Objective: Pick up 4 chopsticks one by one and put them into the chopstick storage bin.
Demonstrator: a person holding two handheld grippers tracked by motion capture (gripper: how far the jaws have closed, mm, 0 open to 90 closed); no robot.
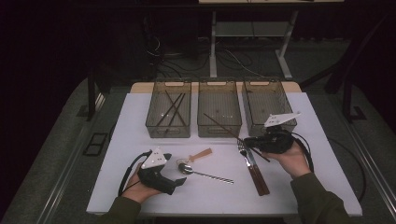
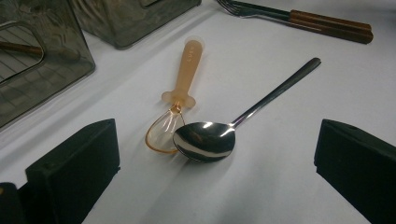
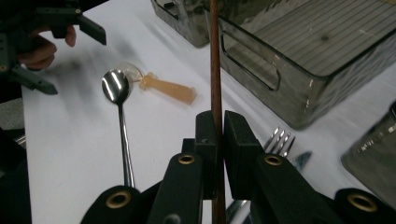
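Note:
My right gripper (image 1: pixel 247 140) is shut on a dark wooden chopstick (image 1: pixel 219 125), held above the table in front of the middle bin (image 1: pixel 219 127). Along its own jaws (image 3: pixel 217 135), the chopstick (image 3: pixel 215 56) stands pinched between the pads. A metal spoon (image 1: pixel 205 174) lies at the table's middle, its bowl beside a translucent orange plastic spoon (image 1: pixel 201 154). My left gripper (image 1: pixel 180 179) rests at the front left, open, with both spoon bowls (image 2: pixel 203 140) just ahead of its spread jaws. The left bin (image 1: pixel 169 128) holds chopsticks.
A fork and a knife with wooden handles (image 1: pixel 254 168) lie side by side under my right hand. A third bin (image 1: pixel 267 122) stands at the back right. The three bins line the far edge of the white table (image 1: pixel 140 140).

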